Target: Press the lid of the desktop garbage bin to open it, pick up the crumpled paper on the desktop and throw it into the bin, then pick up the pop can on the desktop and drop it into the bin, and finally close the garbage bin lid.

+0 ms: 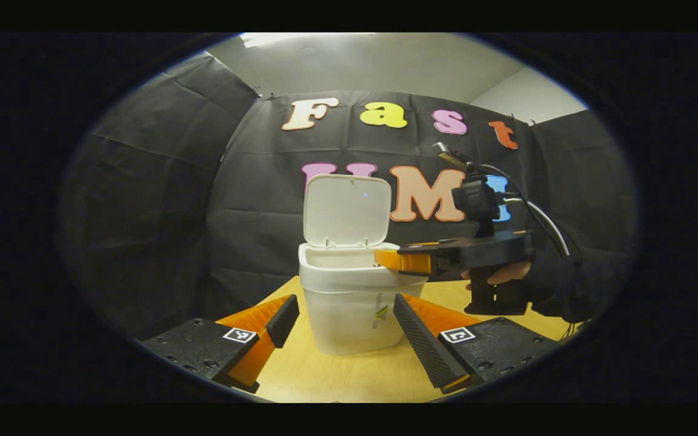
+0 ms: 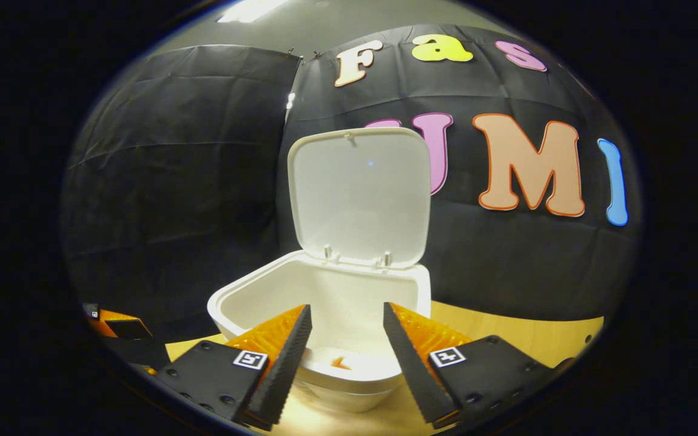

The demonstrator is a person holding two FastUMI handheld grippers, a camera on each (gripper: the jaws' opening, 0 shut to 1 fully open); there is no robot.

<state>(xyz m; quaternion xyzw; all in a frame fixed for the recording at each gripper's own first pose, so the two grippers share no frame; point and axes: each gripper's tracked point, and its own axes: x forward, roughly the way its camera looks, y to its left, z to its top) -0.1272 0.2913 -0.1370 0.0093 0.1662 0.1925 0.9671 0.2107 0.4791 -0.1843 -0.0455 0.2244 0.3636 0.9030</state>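
Bin (image 1: 349, 303) stands on the surface (image 1: 337, 375), lid (image 1: 346, 210) up; right gripper (image 2: 346, 339) over its mouth, jaws open, empty; left gripper (image 1: 346, 324) jaws open.

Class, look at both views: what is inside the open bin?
In the right gripper view, the bin shows white inner walls and an orange patch near the bottom; too blurred to identify. The right gripper's fingers cover part of the inside.
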